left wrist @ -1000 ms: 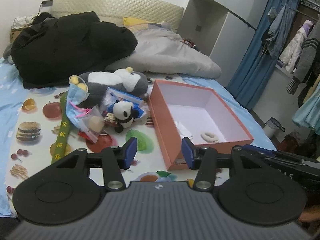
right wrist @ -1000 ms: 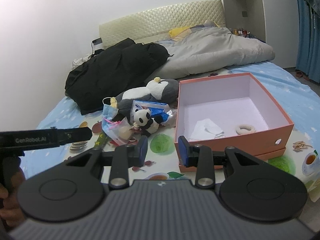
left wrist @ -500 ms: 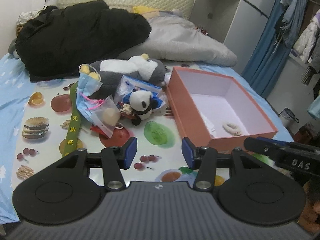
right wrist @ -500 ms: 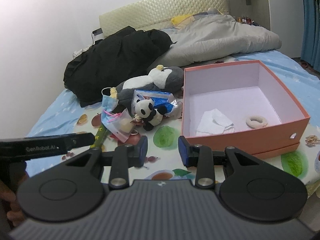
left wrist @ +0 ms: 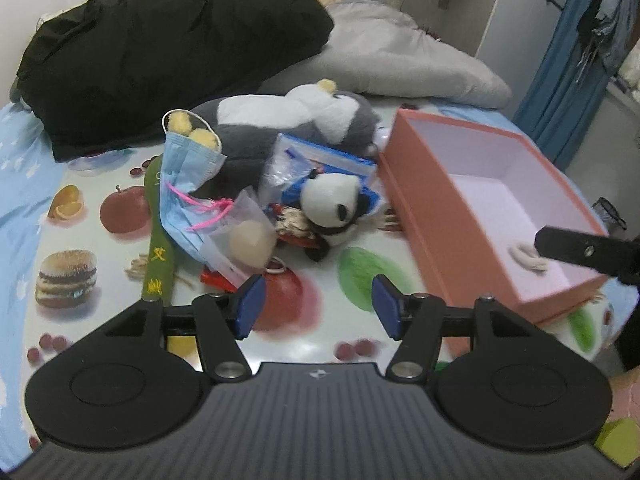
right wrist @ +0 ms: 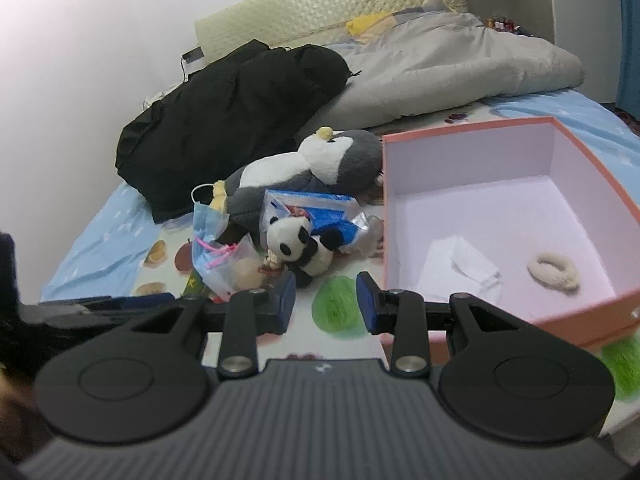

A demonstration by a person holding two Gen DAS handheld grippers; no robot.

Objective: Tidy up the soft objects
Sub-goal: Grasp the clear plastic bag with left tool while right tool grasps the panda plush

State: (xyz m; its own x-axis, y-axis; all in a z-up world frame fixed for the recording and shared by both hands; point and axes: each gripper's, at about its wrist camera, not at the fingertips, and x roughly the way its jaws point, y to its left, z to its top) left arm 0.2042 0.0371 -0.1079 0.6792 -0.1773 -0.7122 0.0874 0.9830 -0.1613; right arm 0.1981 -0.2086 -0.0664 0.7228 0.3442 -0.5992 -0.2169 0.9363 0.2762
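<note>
Both grippers are hovering over the bed beside the orange box (left wrist: 436, 216). The left gripper (left wrist: 318, 308) has just been opening its jaws; they are standing apart, empty. The right gripper (right wrist: 325, 300) is also parted, holding nothing. The panda plush (left wrist: 332, 210) is lying just left of the box, atop a zip bag (left wrist: 320, 160). Advised: pinch the panda's body, clear of the bag beneath.

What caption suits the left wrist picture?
Open left claw nears a panda plush beside a pink box.
</note>
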